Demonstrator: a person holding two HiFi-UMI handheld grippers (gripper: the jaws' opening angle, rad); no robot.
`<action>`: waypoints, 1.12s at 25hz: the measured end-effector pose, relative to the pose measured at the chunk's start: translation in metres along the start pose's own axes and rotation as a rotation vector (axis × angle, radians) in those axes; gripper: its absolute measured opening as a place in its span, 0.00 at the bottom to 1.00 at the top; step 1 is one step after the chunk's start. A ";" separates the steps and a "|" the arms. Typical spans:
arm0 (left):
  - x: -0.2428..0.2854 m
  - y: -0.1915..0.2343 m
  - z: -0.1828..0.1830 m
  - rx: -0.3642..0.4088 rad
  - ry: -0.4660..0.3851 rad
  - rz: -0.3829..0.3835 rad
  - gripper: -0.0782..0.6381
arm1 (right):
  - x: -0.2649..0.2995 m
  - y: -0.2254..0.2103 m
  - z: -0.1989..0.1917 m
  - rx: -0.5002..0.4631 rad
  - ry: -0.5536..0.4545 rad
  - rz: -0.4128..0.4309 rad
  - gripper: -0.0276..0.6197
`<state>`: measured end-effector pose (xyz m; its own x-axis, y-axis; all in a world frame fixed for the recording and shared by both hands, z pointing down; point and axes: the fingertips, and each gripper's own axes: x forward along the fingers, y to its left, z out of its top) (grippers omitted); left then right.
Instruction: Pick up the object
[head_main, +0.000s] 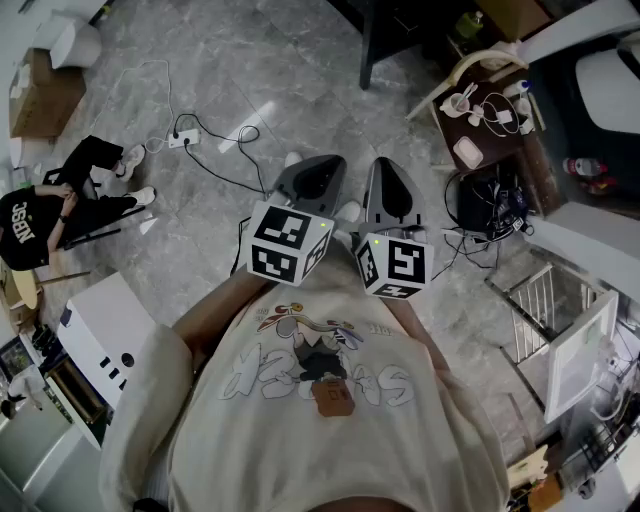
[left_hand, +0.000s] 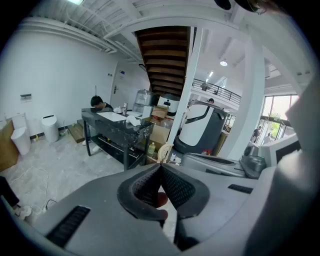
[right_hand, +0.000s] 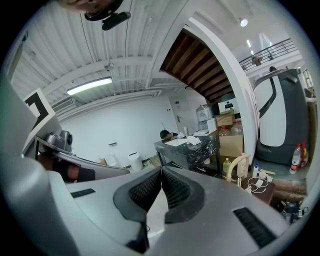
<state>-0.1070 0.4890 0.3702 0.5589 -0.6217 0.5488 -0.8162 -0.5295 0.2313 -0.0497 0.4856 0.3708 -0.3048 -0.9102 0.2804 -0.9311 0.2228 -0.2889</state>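
Head view: grey marbled floor fills most of the frame. The wearer stands in the open, cream T-shirt along the bottom edge.

Dark stone-topped bench stands well apart ahead in both gripper views. A person sits behind its far edge. A crumpled white wad lies toward the bench's right end, and a small bottle sits low down by that same end.

Small brown side table, upper right of the head view, carries cables and white oddments.

The left gripper and right gripper are held side by side near the chest, with left cube and right cube facing up. Both pairs of jaws are pressed together tip to tip, pinching nothing.

Power strip with trailing leads lies on the floor, well apart to the left.

A reddish patch shows through the slot below the left tips. I cannot tell what it is; it looks to lie beyond the jaws, not held.

The object: no view marks out which thing is meant, and none is within reach of the 2 grippers. My judgement on the 2 likeliest candidates:
- Wad: light, soft and crushable, so pinch across its bulk.
- Bottle: light, stiff and slick, so take it at the waist and keep it upright.

Either way the jaws must spread first.
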 end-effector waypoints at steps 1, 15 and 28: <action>0.001 -0.002 0.000 0.002 -0.002 -0.001 0.13 | -0.001 -0.001 0.000 -0.001 0.000 0.000 0.07; 0.003 -0.026 -0.023 -0.051 0.028 -0.017 0.13 | -0.024 -0.020 -0.026 0.034 0.070 -0.020 0.07; 0.009 -0.030 -0.032 -0.031 0.084 -0.043 0.13 | -0.026 -0.024 -0.032 0.085 0.060 -0.032 0.07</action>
<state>-0.0821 0.5183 0.3941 0.5800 -0.5479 0.6029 -0.7968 -0.5356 0.2798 -0.0260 0.5151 0.3999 -0.2885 -0.8935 0.3441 -0.9209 0.1606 -0.3551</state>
